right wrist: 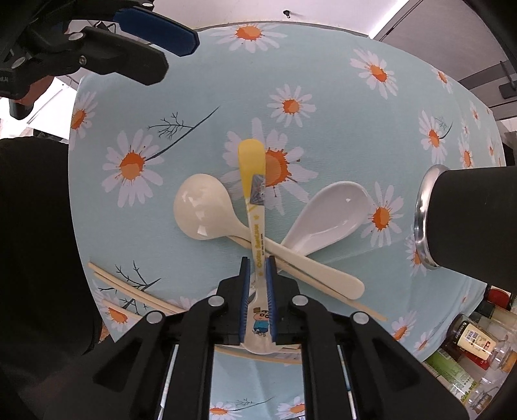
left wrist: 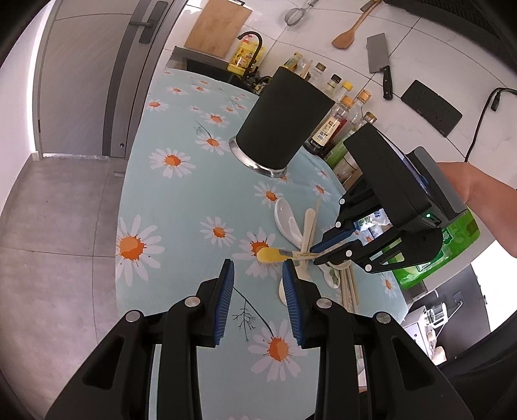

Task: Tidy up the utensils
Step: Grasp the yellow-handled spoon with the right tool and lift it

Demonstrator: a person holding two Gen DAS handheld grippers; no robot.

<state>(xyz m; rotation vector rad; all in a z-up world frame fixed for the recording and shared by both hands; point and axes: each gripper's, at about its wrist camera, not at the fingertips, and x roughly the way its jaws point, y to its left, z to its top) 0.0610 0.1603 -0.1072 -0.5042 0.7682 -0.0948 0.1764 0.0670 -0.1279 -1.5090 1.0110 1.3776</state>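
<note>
My right gripper (right wrist: 257,263) is shut on the handle of a yellow-tipped cartoon spoon (right wrist: 253,194), seen in the left wrist view as the spoon (left wrist: 274,254) held by the right gripper (left wrist: 318,253). It lies across a cream spoon (right wrist: 206,206) and a white soup spoon (right wrist: 329,215), with wooden chopsticks (right wrist: 129,284) beside them. A black utensil holder (left wrist: 284,119) stands upright on the daisy tablecloth, also at the right of the right wrist view (right wrist: 468,219). My left gripper (left wrist: 258,268) is open and empty, just short of the spoon's yellow end.
Sauce bottles (left wrist: 336,122) line the wall behind the holder. A green package (left wrist: 452,245) sits at the table's right. A cleaver (left wrist: 379,61), wooden spatula (left wrist: 349,32) and cutting board (left wrist: 216,26) hang at the back. The table's left edge (left wrist: 129,181) drops to the floor.
</note>
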